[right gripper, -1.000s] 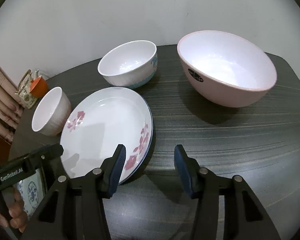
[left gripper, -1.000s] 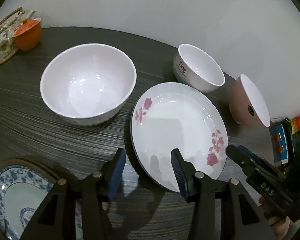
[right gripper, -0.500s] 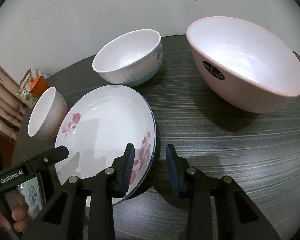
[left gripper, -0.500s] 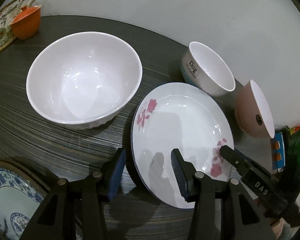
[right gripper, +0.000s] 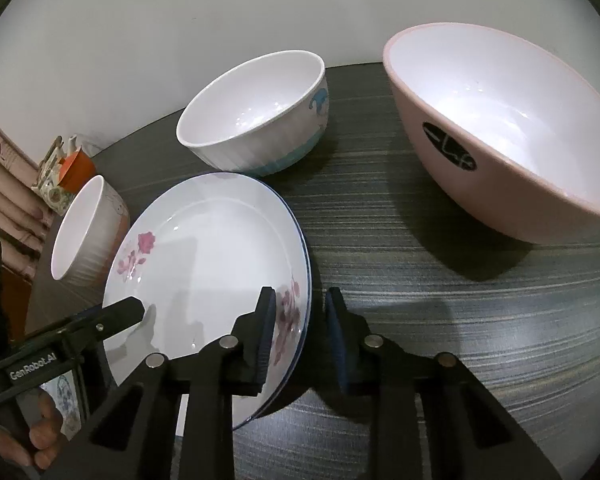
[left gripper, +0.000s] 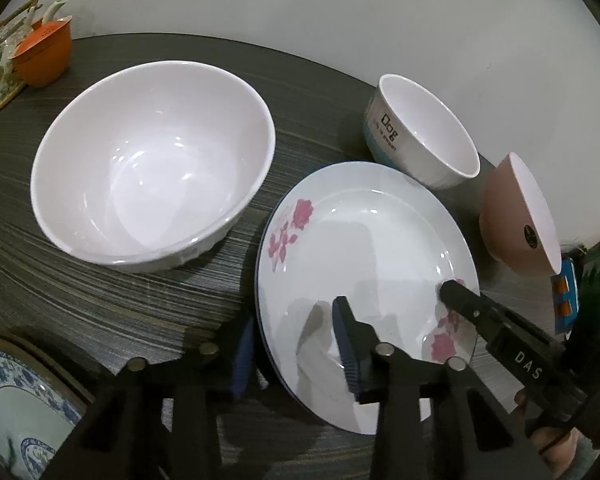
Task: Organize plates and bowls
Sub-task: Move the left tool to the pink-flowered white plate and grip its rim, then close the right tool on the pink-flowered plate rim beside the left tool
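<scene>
Two claws closing on opposite rims of a rose-patterned plate

On the dark striped surface [right gripper: 440, 280], the left claw [left gripper: 292, 340] and right claw [right gripper: 298, 332] each straddle the plate [left gripper: 364, 264] edge, jaws narrowing; pad contact seems not yet made. White bowl [left gripper: 152, 164] sits just left

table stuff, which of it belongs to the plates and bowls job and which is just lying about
Job:
flowered plate
large white bowl
lettered bowl
pink bowl
blue patterned plate

Lying about:
orange cup
teapot
</scene>
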The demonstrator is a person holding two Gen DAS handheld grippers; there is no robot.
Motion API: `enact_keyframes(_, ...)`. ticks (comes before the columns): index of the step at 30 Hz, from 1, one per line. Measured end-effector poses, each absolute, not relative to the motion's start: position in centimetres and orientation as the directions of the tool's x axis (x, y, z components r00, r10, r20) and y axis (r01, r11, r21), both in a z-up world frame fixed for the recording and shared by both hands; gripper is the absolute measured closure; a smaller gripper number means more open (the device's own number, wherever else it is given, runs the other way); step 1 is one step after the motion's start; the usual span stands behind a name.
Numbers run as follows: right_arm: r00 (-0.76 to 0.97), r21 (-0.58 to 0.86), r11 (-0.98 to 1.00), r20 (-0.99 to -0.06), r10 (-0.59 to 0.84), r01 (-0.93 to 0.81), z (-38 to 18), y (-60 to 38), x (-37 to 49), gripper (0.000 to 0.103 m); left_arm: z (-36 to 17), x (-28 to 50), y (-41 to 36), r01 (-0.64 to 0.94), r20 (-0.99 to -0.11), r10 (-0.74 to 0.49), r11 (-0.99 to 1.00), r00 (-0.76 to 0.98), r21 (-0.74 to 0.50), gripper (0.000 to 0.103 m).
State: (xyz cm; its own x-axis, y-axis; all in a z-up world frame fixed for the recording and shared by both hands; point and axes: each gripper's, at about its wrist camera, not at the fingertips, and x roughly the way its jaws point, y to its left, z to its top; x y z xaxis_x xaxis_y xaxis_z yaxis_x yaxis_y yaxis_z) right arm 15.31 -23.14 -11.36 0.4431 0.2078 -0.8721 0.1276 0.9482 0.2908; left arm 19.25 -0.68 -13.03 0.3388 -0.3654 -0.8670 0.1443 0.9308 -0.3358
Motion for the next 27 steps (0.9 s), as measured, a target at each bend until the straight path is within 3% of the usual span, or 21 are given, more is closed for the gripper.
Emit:
enact_keyframes(3, 0.442, 0.295, 0.949, -0.870, 0.219, 0.111, -11.4, -23.3, 15.4, 0.088, -13.1, 19.5, -0.7, 0.146, -0.871, -0.351, 0.936, 0.343, -0.320, 0.073)
enact_keyframes(8, 0.442, 0.290, 0.952, -0.870, 0.217, 0.103, -11.3, -23.1, 15.5, 0.088, -13.3, 19.1, -1.0, 0.159, -0.872, -0.334, 0.942, 0.358, -0.296, 0.082)
enact_keyframes(27, 0.447, 0.295, 0.950, -0.867, 0.221, 0.102, -9.3, -21.9, 12.6, 0.090, -11.8, 16.7, -0.4, 0.180, -0.864, -0.342, 0.938, 0.369, -0.295, 0.083)
